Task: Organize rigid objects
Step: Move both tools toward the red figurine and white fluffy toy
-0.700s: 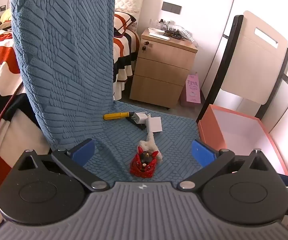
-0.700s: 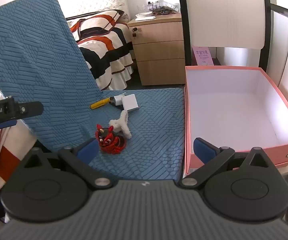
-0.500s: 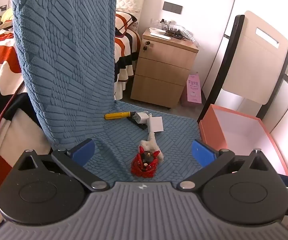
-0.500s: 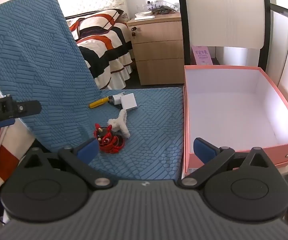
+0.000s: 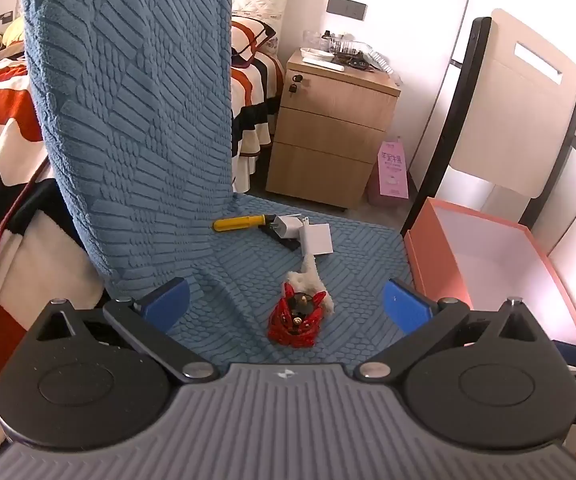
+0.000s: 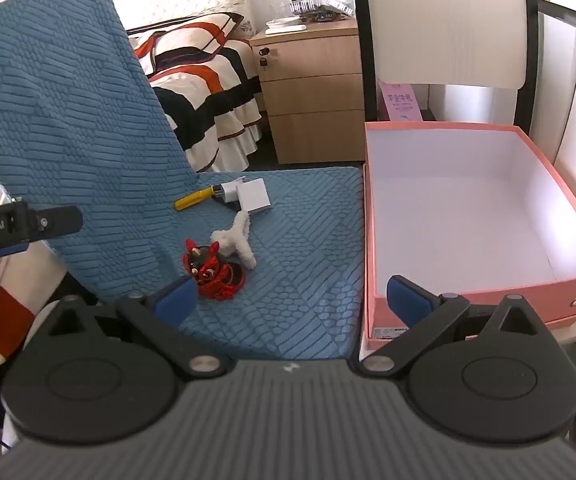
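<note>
The left gripper [image 5: 286, 304] is hovering with its fingers [image 5: 166, 300] wide apart and holding nothing. The red toy [image 5: 295, 318] is lying between them, a little ahead, on the blue seat [image 5: 347, 264]. The right gripper [image 6: 291, 298] is also hovering with fingers [image 6: 407, 294] spread apart and empty. From it, the toy [image 6: 214, 274] is sitting just ahead of the left finger, and the pink box [image 6: 467, 292] is ahead of the right finger, touching the seat edge.

What could go wrong, in my judgement: the toy is touching a white fluffy piece [image 5: 311, 276], so closing on the toy may catch the fluff too and drag it along. The toy is looking spiky and uneven, so the fingers may be slipping off one horn and tipping it. The seat cover is soft and ribbed, so a low approach may be snagging the fabric.

The toy is small, red and black, with pointed horns and a round coiled base. It is looking rigid. Further ahead of the fingers, a yellow tool [image 5: 240, 223] and a white charger [image 5: 305, 234] are lying together, near the backrest. The box is looking empty inside.
</note>
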{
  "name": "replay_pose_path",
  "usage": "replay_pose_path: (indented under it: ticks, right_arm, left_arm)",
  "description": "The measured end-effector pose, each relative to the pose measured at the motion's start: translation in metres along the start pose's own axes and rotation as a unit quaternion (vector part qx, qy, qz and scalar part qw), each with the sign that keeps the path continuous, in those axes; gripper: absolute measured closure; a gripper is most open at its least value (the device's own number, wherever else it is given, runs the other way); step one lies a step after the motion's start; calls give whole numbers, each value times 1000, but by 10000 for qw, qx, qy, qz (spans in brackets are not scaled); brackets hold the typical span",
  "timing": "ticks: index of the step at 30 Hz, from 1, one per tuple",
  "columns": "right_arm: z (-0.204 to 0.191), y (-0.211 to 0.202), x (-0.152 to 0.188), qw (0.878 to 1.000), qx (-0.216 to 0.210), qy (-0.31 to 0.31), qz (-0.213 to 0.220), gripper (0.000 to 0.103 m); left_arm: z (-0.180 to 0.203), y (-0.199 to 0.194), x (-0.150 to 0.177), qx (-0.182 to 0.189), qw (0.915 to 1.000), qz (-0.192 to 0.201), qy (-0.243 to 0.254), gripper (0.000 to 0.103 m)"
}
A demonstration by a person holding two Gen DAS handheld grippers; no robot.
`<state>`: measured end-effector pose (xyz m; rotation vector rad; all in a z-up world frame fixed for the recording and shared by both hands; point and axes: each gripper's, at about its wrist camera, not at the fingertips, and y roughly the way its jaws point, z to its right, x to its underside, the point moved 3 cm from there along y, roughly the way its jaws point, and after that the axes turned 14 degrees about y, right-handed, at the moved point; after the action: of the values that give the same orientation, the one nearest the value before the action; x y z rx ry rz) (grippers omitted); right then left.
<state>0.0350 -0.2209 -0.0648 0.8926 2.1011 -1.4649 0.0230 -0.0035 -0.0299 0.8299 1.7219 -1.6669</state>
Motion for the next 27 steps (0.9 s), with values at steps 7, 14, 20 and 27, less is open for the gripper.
replay_pose_path:
  ticks: [7, 14, 20, 27]
  right_arm:
    - [1, 0, 0, 10000, -31, 72, 7, 0]
    - [3, 1, -1, 9999, -99, 76, -56, 0]
    - [4, 2, -1, 9999, -81, 94, -75, 0]
    - [4, 2, 0, 9999, -67, 104, -90, 0]
  left_arm:
    - [4, 3, 2, 72, 10000, -27, 38, 0]
    - [5, 5, 3, 95, 9999, -59, 45, 0]
    - [5, 8, 3, 116, 9999, -69, 46, 0]
    - [4, 9, 3, 116, 9999, -85, 35, 0]
